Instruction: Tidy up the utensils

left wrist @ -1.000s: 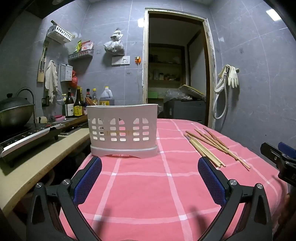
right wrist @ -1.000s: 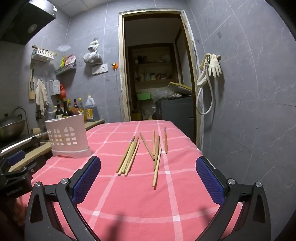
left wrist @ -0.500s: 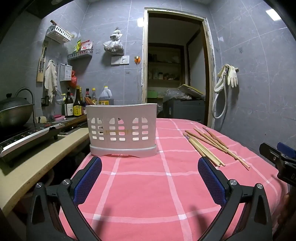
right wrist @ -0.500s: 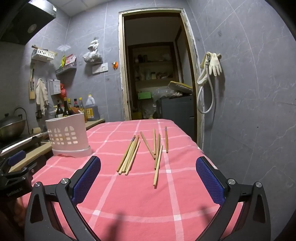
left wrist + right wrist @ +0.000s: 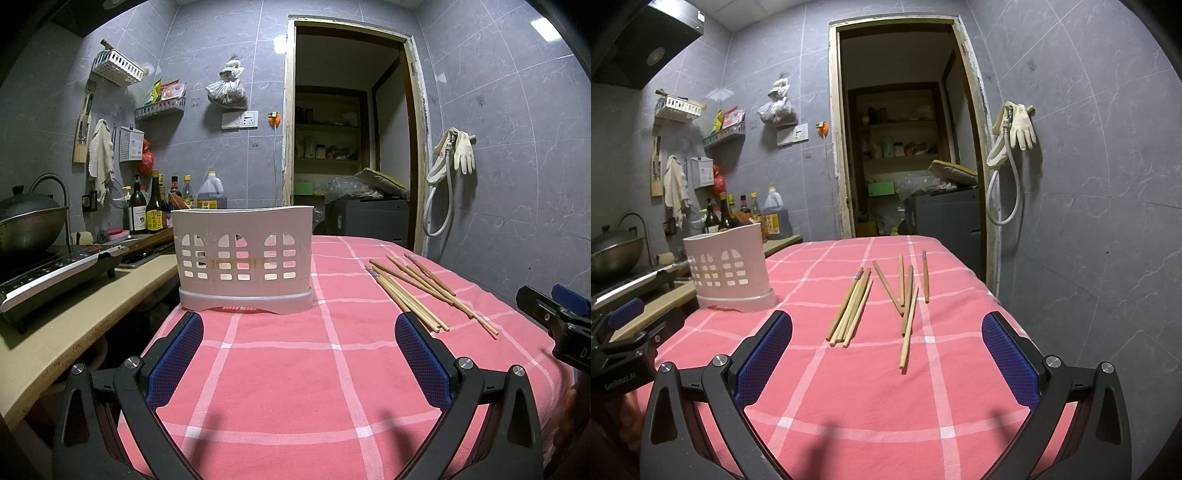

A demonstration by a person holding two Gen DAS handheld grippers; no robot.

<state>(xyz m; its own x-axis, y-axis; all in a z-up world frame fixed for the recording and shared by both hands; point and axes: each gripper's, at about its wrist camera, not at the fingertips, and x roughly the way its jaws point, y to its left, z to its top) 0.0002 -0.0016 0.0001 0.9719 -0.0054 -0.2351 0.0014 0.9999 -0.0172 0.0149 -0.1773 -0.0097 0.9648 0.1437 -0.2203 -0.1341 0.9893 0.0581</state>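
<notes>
Here, in the left wrist view, our left tool hangs spread and empty before the white holder on the pink-clothed desk; a careless nudge could tip the light holder. In the right wrist view, our right tool hangs spread above loose chopsticks; these may roll or come up several at once.

The inside of the white basket cannot be seen from either wrist view; only slivers show through its cut-outs. Its rim hides the lower parts of the bottles behind it, and their labels are too small to read. The right gripper is cut off by the left view's edge, so its fingers are out of sight there. The shelves beyond the doorway are dim, their contents unclear.
</notes>
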